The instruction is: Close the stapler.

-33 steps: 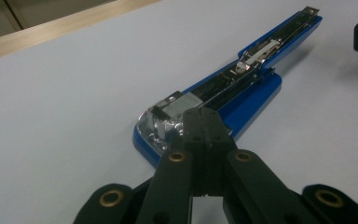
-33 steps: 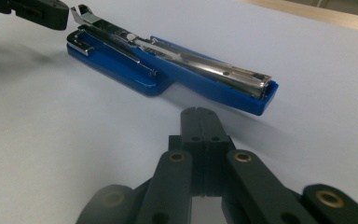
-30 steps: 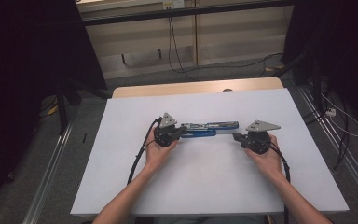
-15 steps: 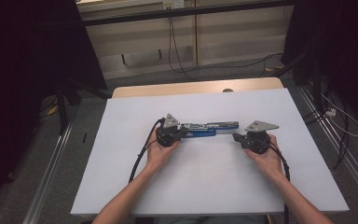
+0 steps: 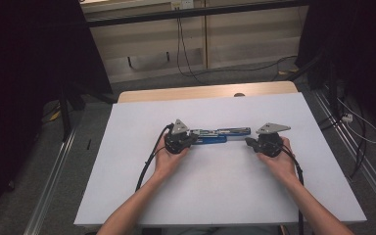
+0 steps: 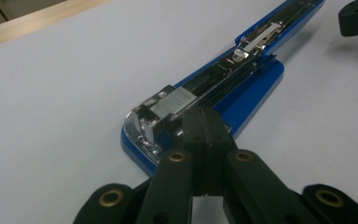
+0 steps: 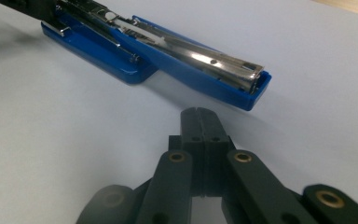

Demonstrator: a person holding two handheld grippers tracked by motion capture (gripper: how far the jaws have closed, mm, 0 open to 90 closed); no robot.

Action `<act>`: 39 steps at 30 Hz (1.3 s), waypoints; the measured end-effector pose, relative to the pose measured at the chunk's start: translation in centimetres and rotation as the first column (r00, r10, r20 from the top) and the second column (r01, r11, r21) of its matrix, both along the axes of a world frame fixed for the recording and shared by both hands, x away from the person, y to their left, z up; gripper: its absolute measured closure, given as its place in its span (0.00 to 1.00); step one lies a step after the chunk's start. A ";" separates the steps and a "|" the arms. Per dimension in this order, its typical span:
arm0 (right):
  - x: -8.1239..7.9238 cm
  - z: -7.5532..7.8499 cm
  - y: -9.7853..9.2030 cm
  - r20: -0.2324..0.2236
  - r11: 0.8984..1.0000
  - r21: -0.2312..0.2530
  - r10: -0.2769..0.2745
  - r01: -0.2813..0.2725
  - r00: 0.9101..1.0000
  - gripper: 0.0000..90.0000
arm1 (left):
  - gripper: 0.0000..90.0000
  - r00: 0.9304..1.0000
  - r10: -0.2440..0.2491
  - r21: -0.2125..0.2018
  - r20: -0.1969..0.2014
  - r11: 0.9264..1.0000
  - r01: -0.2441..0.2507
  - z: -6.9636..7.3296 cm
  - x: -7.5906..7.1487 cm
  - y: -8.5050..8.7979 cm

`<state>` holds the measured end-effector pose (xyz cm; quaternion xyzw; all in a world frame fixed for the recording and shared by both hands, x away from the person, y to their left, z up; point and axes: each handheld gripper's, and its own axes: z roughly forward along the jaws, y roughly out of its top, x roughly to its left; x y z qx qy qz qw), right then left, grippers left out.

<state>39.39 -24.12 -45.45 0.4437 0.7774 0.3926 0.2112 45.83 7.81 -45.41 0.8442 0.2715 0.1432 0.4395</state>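
left tool point(image 6: 204, 122) clenched, its tip hiding part of the opened blue stapler point(image 6: 242, 79); right tool point(image 7: 200, 122) clenched, empty.

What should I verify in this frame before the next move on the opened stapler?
1. Blue stapler lies opened flat on the white table: ok.
2. Left gripper jaws closed, tips at the stapler's staple-loaded end: ok.
3. Left gripper actually pressing the stapler: cannot tell.
4. Right gripper jaws closed, holding nothing: ok.
5. Right gripper apart from the stapler's near end: ok.
6. Staples seated in the magazine: ok.
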 end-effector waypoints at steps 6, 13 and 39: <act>1.0 0.0 0.4 -0.026 0.999 -0.032 0.005 -0.006 1.000 1.00 | 1.00 1.000 0.000 -0.005 -0.001 1.000 0.000 0.0 0.0 0.0; 1.3 -0.5 0.6 -0.033 0.999 -0.045 0.004 -0.006 0.999 1.00 | 1.00 1.000 0.003 0.000 0.005 1.000 -0.003 0.0 -0.1 -0.1; 1.9 -0.7 0.9 -0.036 0.997 -0.080 -0.007 0.004 0.999 1.00 | 1.00 1.000 -0.003 -0.006 -0.005 1.000 0.003 0.0 0.0 0.0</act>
